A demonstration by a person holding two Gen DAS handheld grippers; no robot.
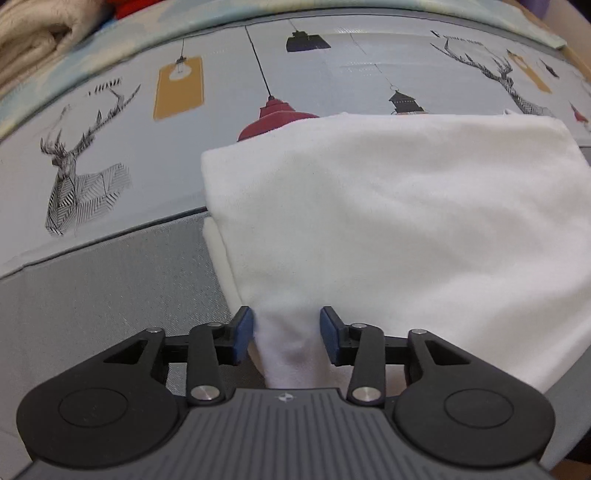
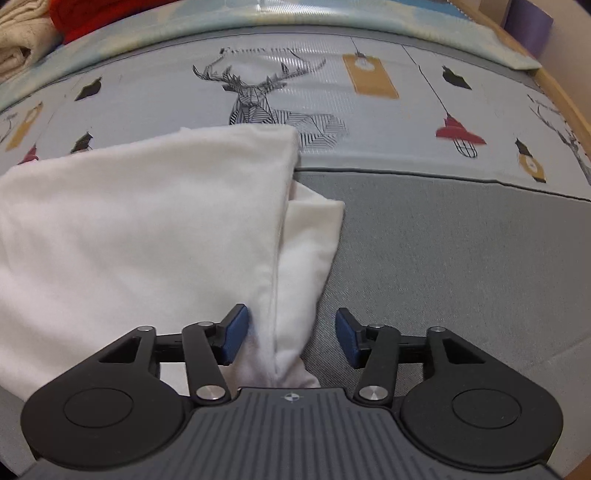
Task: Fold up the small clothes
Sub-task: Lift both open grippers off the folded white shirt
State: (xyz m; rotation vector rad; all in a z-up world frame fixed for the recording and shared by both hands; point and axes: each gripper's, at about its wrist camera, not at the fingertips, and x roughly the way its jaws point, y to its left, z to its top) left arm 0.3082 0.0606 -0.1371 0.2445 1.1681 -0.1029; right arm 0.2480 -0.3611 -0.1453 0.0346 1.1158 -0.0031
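**White garment between both grippers, jaws spread**

A white garment lies on a grey mat, its far part reaching onto a printed cloth with stags, hanging lamps and yellow tags. It is folded into a broad slab with more than one layer: in the left view a lower layer shows as a narrow strip along its left edge, and in the right view a second, narrower flap sticks out on the right side from under the top layer.

The left gripper sits at the near edge of the garment, close to its left corner. Its blue pads are spread apart, and a bunched tongue of white fabric runs down between them toward the gripper body. The left pad is touching or just beside the fabric; the right pad stands a little clear of it. The jaws are not pressed on the cloth.

The right gripper is at the near edge by the garment's right side. Its jaws are also spread, wider than the left pair. The left pad is against the fabric; the right pad is apart from it, over bare mat. The seamed edge of the top layer and the end of the lower flap run down between the pads.

At the far left, beyond the printed cloth, lie a cream textile and something red.
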